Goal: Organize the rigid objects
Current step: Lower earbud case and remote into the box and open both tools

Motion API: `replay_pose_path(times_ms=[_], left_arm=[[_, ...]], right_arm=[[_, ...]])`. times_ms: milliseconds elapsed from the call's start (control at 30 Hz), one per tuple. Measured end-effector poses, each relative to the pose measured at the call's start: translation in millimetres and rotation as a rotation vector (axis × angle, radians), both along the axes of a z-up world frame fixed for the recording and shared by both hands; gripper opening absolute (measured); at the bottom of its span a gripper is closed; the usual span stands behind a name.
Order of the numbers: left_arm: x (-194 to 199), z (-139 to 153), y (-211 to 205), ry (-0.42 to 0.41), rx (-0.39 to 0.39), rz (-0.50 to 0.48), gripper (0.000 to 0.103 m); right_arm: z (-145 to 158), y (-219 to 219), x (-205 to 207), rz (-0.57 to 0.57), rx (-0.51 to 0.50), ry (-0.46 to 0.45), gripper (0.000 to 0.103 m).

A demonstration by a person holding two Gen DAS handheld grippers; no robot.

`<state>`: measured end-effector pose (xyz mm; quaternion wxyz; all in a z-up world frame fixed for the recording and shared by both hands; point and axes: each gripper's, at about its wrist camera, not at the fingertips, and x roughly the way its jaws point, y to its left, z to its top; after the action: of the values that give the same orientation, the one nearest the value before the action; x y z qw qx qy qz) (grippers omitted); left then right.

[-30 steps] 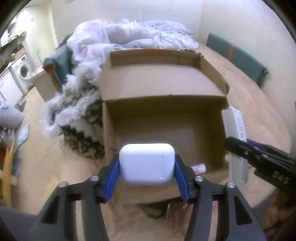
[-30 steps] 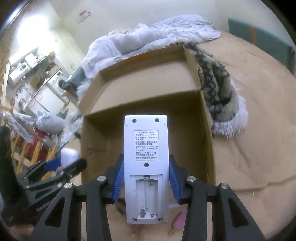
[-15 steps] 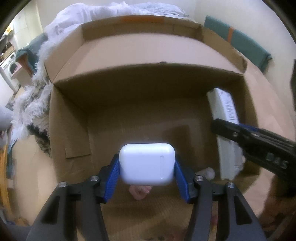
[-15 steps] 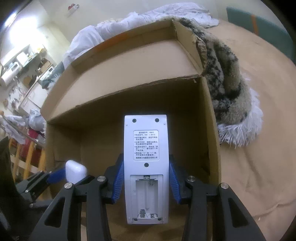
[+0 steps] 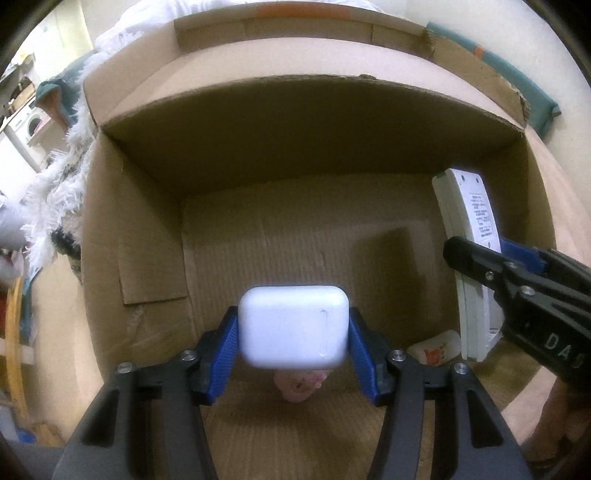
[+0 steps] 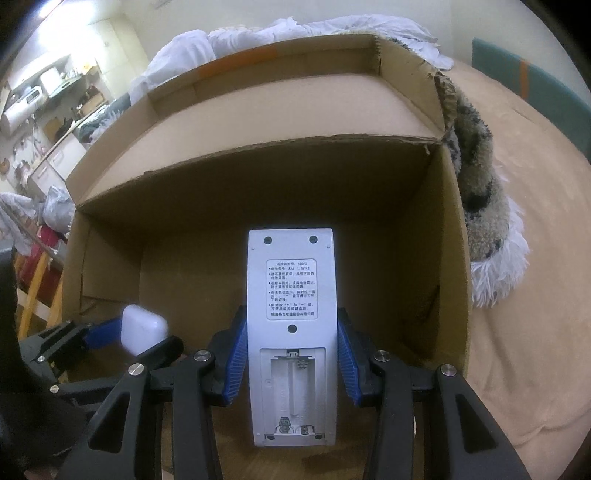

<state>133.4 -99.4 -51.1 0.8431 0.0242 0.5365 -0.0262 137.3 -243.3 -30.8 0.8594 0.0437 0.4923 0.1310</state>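
Observation:
My left gripper is shut on a white earbud case and holds it inside the open cardboard box, above the floor. My right gripper is shut on a white remote control, back side up with its battery bay open, also inside the box on the right. In the left wrist view the remote and right gripper show at right. In the right wrist view the case shows at lower left.
On the box floor lie a pink item, partly hidden by the case, and a small white tube with orange print. A furry blanket lies against the box's outside, white bedding behind it, on the tan bed.
Both grippers have moved forward and down into the box with their objects. The box walls now fill both views.

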Motion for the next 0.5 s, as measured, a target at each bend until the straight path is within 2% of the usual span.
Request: replay_pose_path(times_ms=[267, 400, 433, 500], left_arm=[[-6, 0, 1, 0.006, 0.016, -0.018, 0.052], [-7, 5, -1, 0.0, 0.014, -0.016, 0.055], [-8, 7, -2, -0.007, 0.006, -0.021, 0.057], [-9, 10, -4, -0.019, 0.012, -0.022, 0.063]], right_arm=[[-1, -4, 3, -0.013, 0.039, 0.01, 0.047], [10, -8, 5, -0.012, 0.139, -0.012, 0.058], [14, -9, 4, -0.01, 0.154, -0.026, 0.067], [20, -9, 3, -0.006, 0.178, -0.055, 0.073]])
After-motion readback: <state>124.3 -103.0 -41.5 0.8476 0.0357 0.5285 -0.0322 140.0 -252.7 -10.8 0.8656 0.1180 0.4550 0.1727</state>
